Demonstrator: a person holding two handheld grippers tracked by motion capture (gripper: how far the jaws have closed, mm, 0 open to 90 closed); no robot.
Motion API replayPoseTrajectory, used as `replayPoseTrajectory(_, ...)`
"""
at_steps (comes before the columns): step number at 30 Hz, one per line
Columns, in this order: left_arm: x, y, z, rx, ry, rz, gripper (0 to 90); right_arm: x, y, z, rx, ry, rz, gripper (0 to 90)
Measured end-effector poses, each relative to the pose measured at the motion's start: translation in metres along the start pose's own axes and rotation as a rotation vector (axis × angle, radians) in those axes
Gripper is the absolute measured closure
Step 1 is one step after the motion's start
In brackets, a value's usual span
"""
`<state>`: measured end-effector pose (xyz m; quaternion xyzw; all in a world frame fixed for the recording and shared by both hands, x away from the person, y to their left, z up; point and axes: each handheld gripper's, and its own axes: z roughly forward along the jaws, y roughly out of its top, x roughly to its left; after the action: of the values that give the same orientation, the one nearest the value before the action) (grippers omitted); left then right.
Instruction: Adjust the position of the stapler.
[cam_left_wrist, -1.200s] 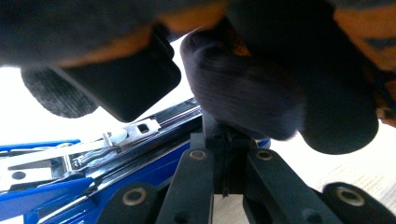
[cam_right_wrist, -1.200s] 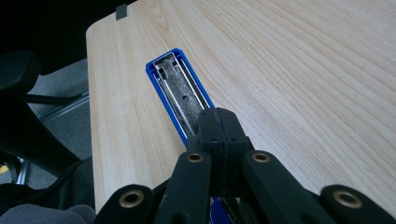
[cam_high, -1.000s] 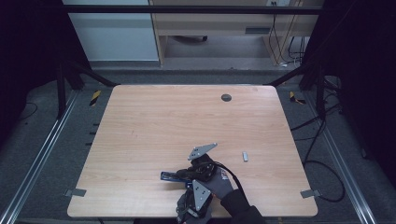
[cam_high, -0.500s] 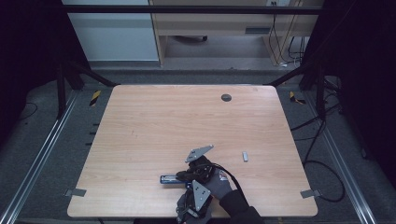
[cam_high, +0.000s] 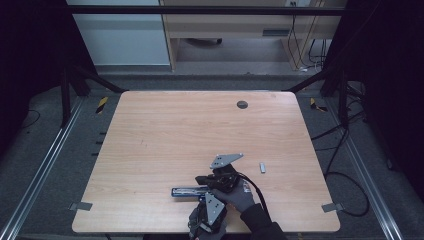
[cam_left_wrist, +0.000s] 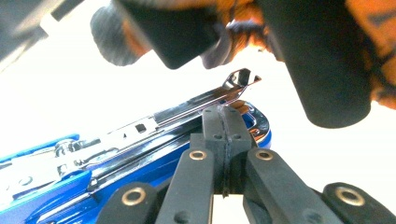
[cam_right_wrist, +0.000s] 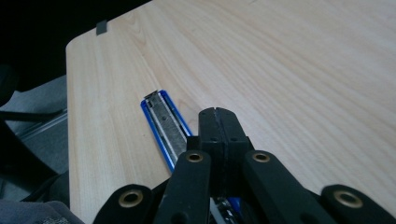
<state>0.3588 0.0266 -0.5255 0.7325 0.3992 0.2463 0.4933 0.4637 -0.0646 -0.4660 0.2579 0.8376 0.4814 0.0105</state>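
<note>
A blue stapler (cam_high: 186, 191) with a bare metal channel lies on the wooden table (cam_high: 165, 135) near its front edge. It seems swung open, the metal arm (cam_left_wrist: 187, 105) standing a little off the blue body (cam_left_wrist: 56, 196). My right gripper (cam_high: 201, 179), held in a gloved hand, sits just above the stapler's right end with its jaws shut. In the right gripper view the shut jaws (cam_right_wrist: 217, 116) hover beside the stapler's channel (cam_right_wrist: 164, 122). My left gripper (cam_high: 206, 197) comes in from the table's front edge, jaws shut (cam_left_wrist: 223, 114), their tips against the stapler's end.
A small grey metal piece (cam_high: 262, 167) lies to the right of the grippers. A round dark grommet (cam_high: 242, 104) sits at the far side of the table. Metal rails and cables run along the floor on both sides.
The right gripper has shifted slightly over the stapler, and its grey top plate has turned a little. The stapler has edged toward the front edge. The left gripper has stayed put.
</note>
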Motion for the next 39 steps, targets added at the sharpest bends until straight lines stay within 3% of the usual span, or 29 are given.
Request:
replayPoseTrajectory(14,0.001,0.001,0.000,0.002,-0.020,0.000,84.9,-0.007,-0.002,-0.035,-0.102,-0.070,0.021,81.5)
replayPoseTrajectory(24,0.009,0.007,-0.007,0.010,-0.058,-0.001,76.6,-0.016,-0.009,-0.064,-0.169,-0.173,0.044,69.3)
replayPoseTrajectory(29,0.016,0.016,-0.014,0.011,-0.089,0.001,72.8,-0.023,-0.017,-0.078,-0.195,-0.234,0.055,63.7)
replayPoseTrajectory(39,0.043,0.058,-0.028,0.013,-0.102,0.080,68.1,-0.031,-0.027,-0.109,-0.253,-0.346,0.068,56.6)
